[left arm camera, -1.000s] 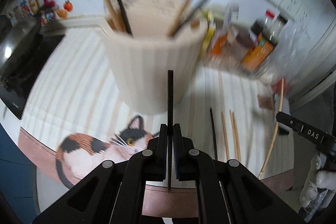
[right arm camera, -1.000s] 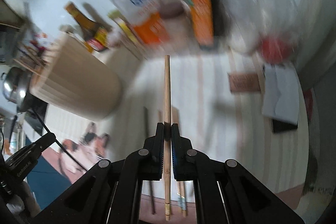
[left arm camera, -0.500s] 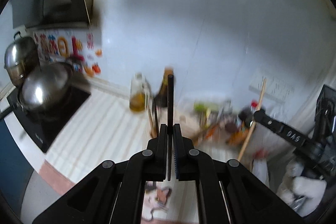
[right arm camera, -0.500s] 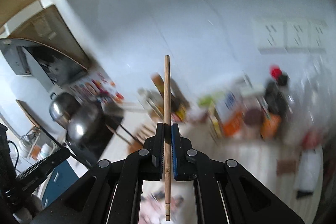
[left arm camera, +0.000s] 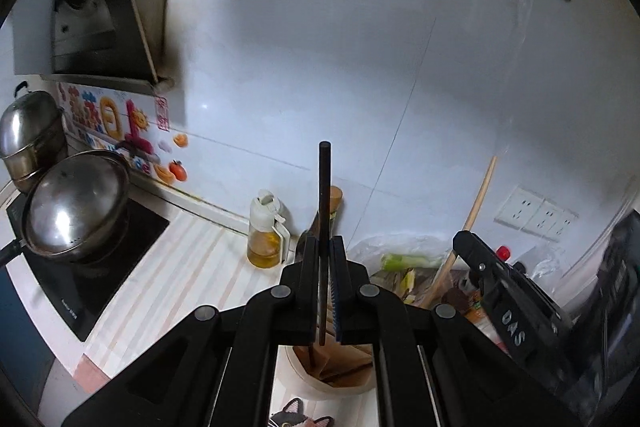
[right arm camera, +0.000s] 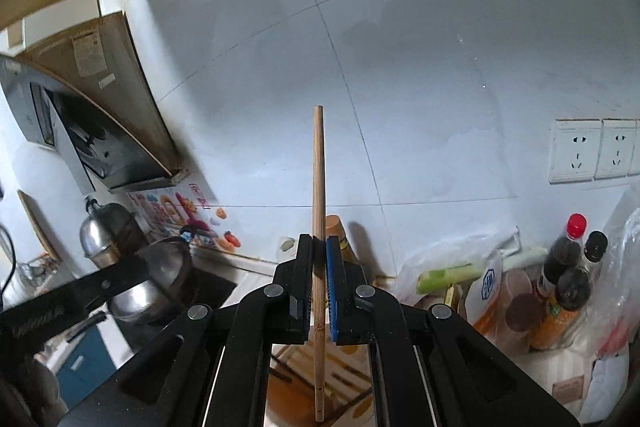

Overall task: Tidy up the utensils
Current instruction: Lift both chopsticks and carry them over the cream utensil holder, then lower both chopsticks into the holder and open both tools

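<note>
My left gripper is shut on a black chopstick and holds it upright, its lower end over the white utensil holder below the jaws. My right gripper is shut on a wooden chopstick, also upright, its lower end over the same holder, which has several chopsticks inside. The right gripper with its wooden chopstick also shows at the right of the left wrist view. The left gripper's side shows at the left of the right wrist view.
An oil bottle and a dark bottle stand against the tiled wall. A wok and steel pot sit on the black stove at left. Sauce bottles and a plastic bag of vegetables stand at right.
Both grippers have tilted up from looking down at the counter to facing the wall, each still holding its chopstick. The holder now lies beneath both grippers.
</note>
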Demonstrator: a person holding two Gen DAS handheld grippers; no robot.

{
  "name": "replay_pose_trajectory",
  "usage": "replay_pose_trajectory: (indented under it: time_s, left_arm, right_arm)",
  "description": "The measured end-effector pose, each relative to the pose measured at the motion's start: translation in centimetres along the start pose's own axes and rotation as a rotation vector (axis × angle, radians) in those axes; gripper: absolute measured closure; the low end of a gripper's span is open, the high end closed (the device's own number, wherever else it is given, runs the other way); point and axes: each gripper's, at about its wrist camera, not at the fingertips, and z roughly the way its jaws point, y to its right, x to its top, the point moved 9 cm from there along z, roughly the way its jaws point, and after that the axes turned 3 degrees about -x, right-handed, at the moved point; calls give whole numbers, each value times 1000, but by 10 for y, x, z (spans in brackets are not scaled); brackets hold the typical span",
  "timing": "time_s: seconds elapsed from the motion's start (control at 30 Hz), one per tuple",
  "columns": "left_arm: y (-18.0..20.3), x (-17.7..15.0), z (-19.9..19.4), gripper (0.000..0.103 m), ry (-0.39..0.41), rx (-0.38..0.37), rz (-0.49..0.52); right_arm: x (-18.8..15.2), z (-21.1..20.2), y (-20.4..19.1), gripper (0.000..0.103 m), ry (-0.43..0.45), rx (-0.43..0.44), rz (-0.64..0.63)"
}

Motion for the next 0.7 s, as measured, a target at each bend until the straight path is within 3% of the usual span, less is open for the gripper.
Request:
replay_pose_trajectory:
  time_s: [0.4, 0.53, 0.6, 0.63, 0.7]
  left_arm:
    - [-8, -22, 50, 100, -104, -17, -1]
    - [-10, -27, 56, 100, -121, -33, -7]
    - [-10, -29, 55, 98, -144, -32, -21]
    - [-10, -29, 54, 94, -154, -38, -29]
    - [-11, -29, 46, 92, -157, -21, -38]
  right_arm:
    - [-40, 5, -4, 97, 149, -30, -103]
    - [-51, 2, -9, 96, 157, -24, -143]
    - [-59, 3, -11, 96, 120, -12, -157]
    - [-62, 4, -10, 94, 99, -4, -146]
    - [-64, 1, -5, 77, 51, 10, -106]
